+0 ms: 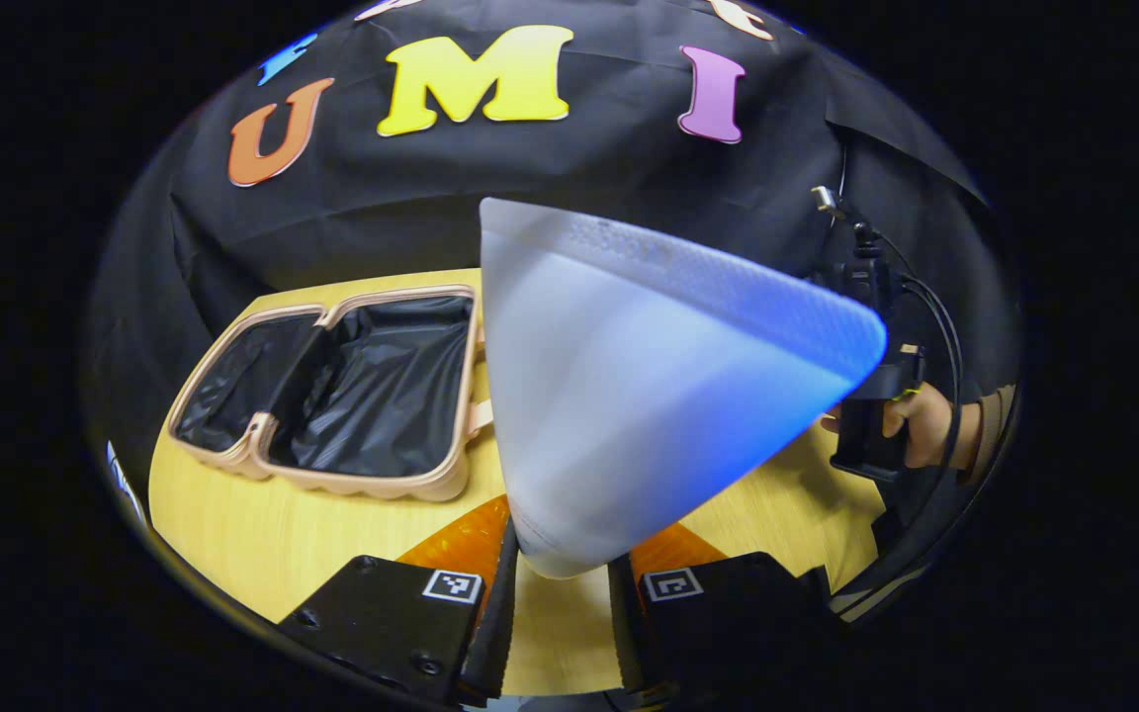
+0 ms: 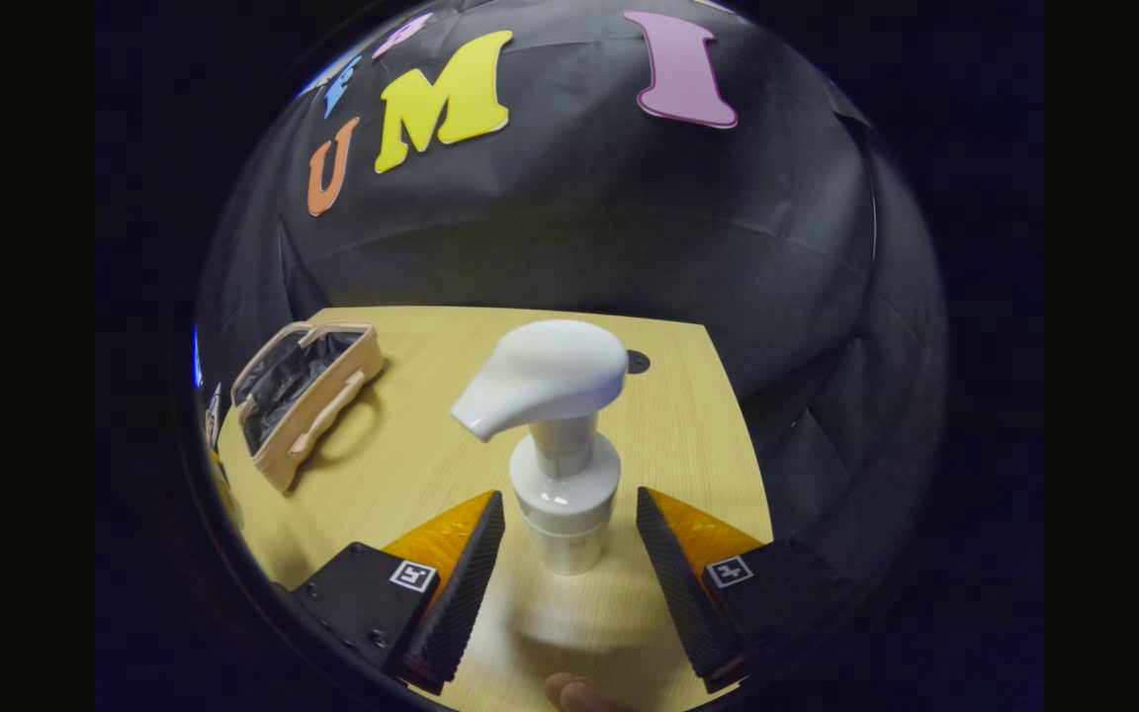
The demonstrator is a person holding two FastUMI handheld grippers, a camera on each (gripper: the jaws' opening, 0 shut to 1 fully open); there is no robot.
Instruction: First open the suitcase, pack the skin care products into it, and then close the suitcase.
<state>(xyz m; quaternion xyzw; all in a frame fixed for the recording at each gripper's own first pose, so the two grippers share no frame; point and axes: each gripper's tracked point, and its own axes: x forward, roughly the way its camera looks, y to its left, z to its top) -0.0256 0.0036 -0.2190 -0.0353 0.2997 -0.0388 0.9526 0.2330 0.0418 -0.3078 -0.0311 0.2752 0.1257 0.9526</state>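
The suitcase (image 1: 332, 396) is lying open on the wooden table (image 1: 233, 534), with both halves showing their dark lining, so the packing step is now in hand. In the left gripper view, the left gripper (image 1: 562, 583) is closed on the narrow cap end of a pale squeeze tube (image 1: 629, 396), which is rising from between the two fingers and widening toward its flat crimped end. The suitcase is sitting to the left of the tube and farther away. I judge the tube to be light and soft, so it will bend if squeezed in the middle; the stiffer cap end where it is held now seems the safer place. In the right gripper view, the right gripper (image 2: 569, 554) is standing open around a white pump bottle (image 2: 560, 465), which is upright on the table. The bottle is between the two fingers, and neither finger is touching it yet. The bottle looks rigid and smooth, maybe a little slippery, and its pump head (image 2: 545, 376) is probably the weak part. The round body below the collar seems the best place to grip. From this view the suitcase (image 2: 307, 396) is lying well apart, to the far left. In the left gripper view the person's hand (image 1: 911, 425) holding the other gripper is showing at the right.
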